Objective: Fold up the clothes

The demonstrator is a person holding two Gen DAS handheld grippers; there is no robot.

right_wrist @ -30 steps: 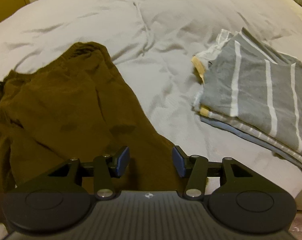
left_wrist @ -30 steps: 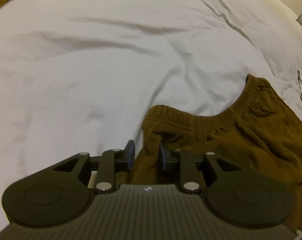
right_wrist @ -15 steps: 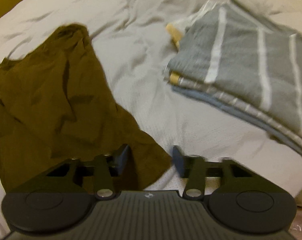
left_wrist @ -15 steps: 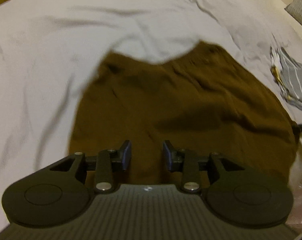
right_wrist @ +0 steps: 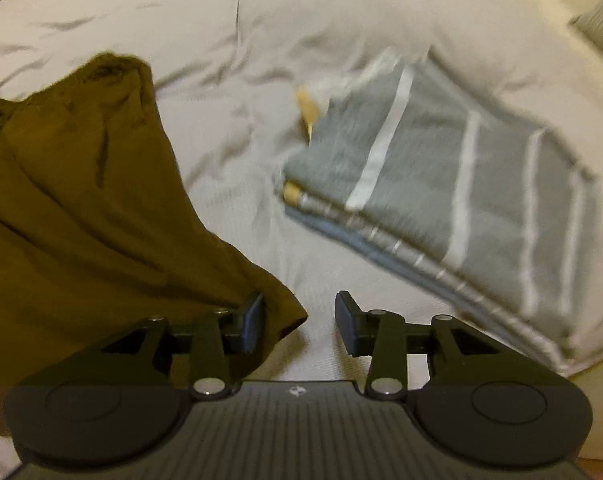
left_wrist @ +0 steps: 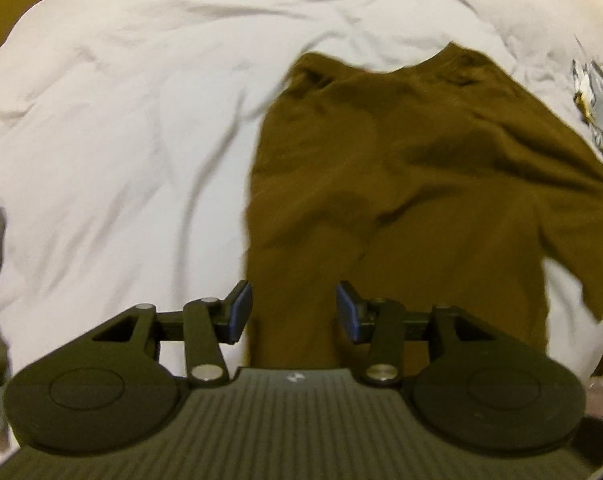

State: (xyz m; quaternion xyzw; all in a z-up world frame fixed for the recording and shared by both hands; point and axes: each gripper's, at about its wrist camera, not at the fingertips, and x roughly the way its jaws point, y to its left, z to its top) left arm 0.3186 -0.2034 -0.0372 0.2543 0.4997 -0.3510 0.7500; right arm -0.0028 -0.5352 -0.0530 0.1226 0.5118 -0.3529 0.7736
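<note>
Both grippers point steeply down over the bed [left_wrist: 101, 140]. The left gripper [left_wrist: 293, 312] has just been widening above the shorts [left_wrist: 401, 160], gripping nothing. The right gripper [right_wrist: 299, 320] has been parting too, a hem corner loose between its jaws.

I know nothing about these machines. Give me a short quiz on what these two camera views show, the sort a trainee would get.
1. True or false: the brown cotton shorts lie spread on the white bedsheet.
2. What sits right of the shorts in the right-hand view? A) a folded grey striped garment on a stack B) a pillow C) a basket
3. Fill in: the right tongs have a ____ of the shorts between the pads.

Key: 1 true. 2 A, the folded grey striped garment. 3 corner; the pads stand apart, not pinching, having just been opening. The left tongs gape over the shorts too.
</note>
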